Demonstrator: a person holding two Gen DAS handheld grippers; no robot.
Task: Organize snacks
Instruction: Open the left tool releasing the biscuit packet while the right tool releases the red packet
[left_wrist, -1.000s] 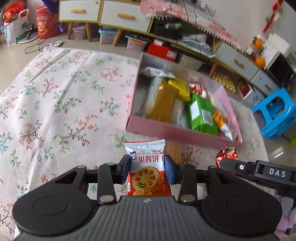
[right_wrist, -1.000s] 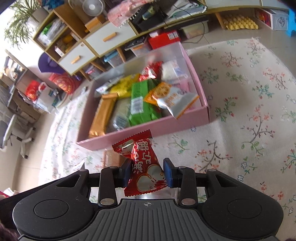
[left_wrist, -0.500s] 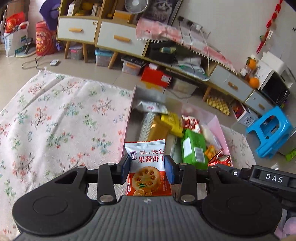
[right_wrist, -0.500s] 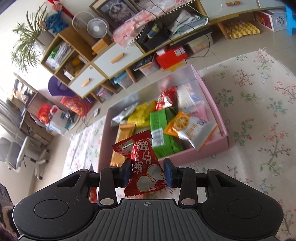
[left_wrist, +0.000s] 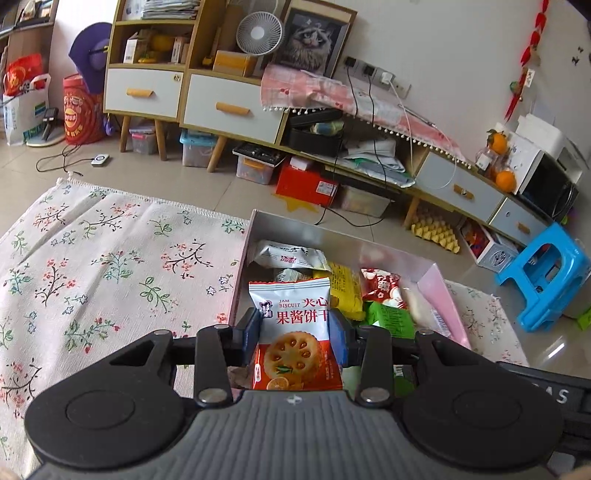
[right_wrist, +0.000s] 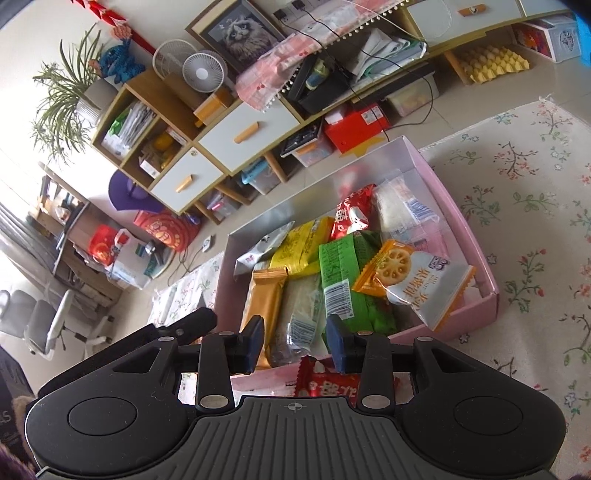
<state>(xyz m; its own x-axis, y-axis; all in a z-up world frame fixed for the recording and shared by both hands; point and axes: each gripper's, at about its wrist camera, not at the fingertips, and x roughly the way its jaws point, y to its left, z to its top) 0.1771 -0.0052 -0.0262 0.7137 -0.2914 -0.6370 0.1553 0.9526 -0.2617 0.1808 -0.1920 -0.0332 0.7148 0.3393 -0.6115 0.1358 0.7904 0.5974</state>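
Note:
My left gripper (left_wrist: 295, 330) is shut on a white and red jam biscuit packet (left_wrist: 293, 332) and holds it above the near edge of the pink box (left_wrist: 437, 291). My right gripper (right_wrist: 295, 341) is open above the box's near wall (right_wrist: 461, 317). A red candy packet (right_wrist: 327, 384) lies just below and behind its fingertips, outside the jaws. The box holds several snacks: a green packet (right_wrist: 343, 280), a yellow packet (right_wrist: 299, 243), an orange bar (right_wrist: 264, 299) and another jam biscuit packet (right_wrist: 413, 280).
The box sits on a floral rug (left_wrist: 103, 266). Behind it stand low cabinets with drawers (left_wrist: 229, 107), storage bins (left_wrist: 258, 166) and a red box (left_wrist: 306, 184). A blue stool (left_wrist: 546, 273) stands at the right. The left gripper's body (right_wrist: 188, 325) shows beside the right one.
The right gripper has opened and let go of the red candy packet, which has dropped below its fingers. Both grippers have risen and moved over the box. The left still holds its packet.

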